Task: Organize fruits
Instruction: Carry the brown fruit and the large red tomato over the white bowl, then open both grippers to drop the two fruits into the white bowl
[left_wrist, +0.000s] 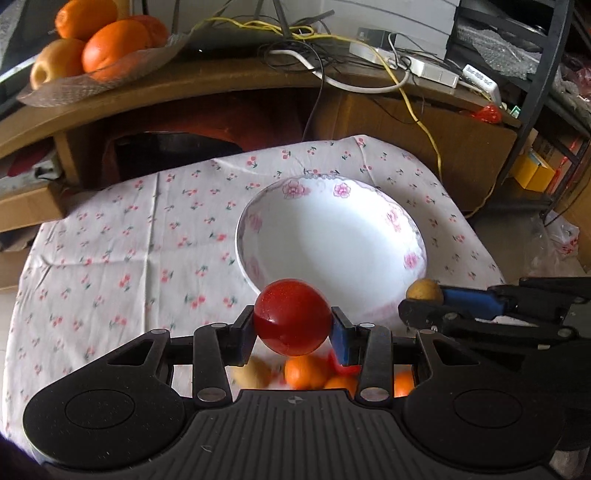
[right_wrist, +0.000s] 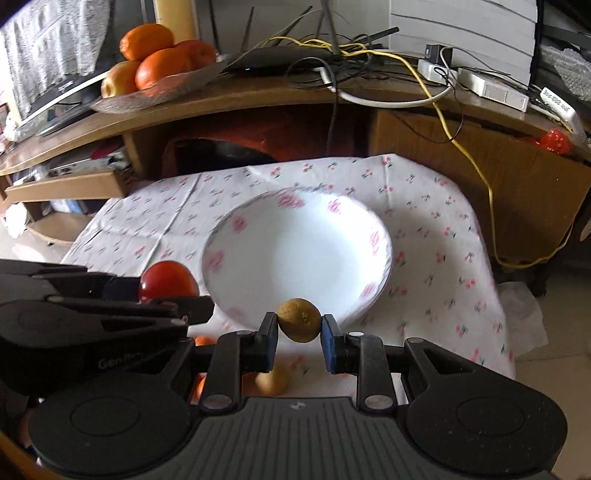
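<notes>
The left tongs (left_wrist: 293, 326) grasp a glossy red round fruit (left_wrist: 293, 317), the right tongs (right_wrist: 299, 332) a small brownish-yellow fruit (right_wrist: 299, 319), both at the near rim of the white floral bowl (left_wrist: 332, 243).

- A small brown fruit (right_wrist: 299, 319) is clamped in the right claw (right_wrist: 299, 334) at the near rim of a white bowl (right_wrist: 295, 254).
- A red fruit (right_wrist: 168, 281) is held by the left claw (right_wrist: 173, 299) beside the bowl.
- The surface is covered by a floral cloth (right_wrist: 436, 236).

Yellow cable (left_wrist: 424, 125) trails off the wooden desk (left_wrist: 207, 85)
</notes>
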